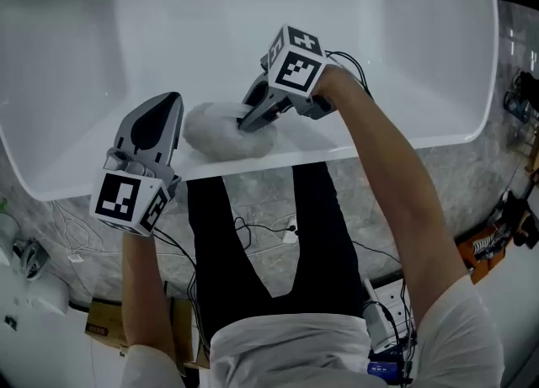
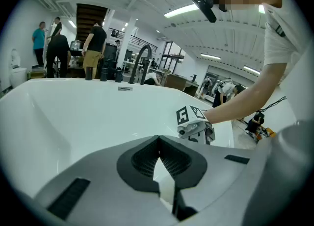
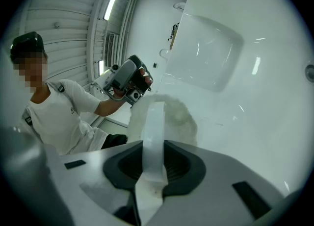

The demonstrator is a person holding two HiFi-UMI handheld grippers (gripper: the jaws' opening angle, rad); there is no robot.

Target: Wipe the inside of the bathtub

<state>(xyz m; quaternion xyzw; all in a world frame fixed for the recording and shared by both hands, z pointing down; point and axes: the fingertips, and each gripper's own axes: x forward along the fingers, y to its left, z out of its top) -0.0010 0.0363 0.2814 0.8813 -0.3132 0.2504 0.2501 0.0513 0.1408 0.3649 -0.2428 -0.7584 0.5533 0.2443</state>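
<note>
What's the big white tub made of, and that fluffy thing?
Bathtub: looks like glossy acrylic or enamel; ceiling lights reflect off it. Fluffy pad: seems soft microfibre or fleece, matte with fuzzy edges. Its strap, pinched in the right tongs, looks like translucent plastic.

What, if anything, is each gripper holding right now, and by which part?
The right gripper grips the fluffy white pad by its strap; the left gripper, jaws together, holds nothing.
</note>
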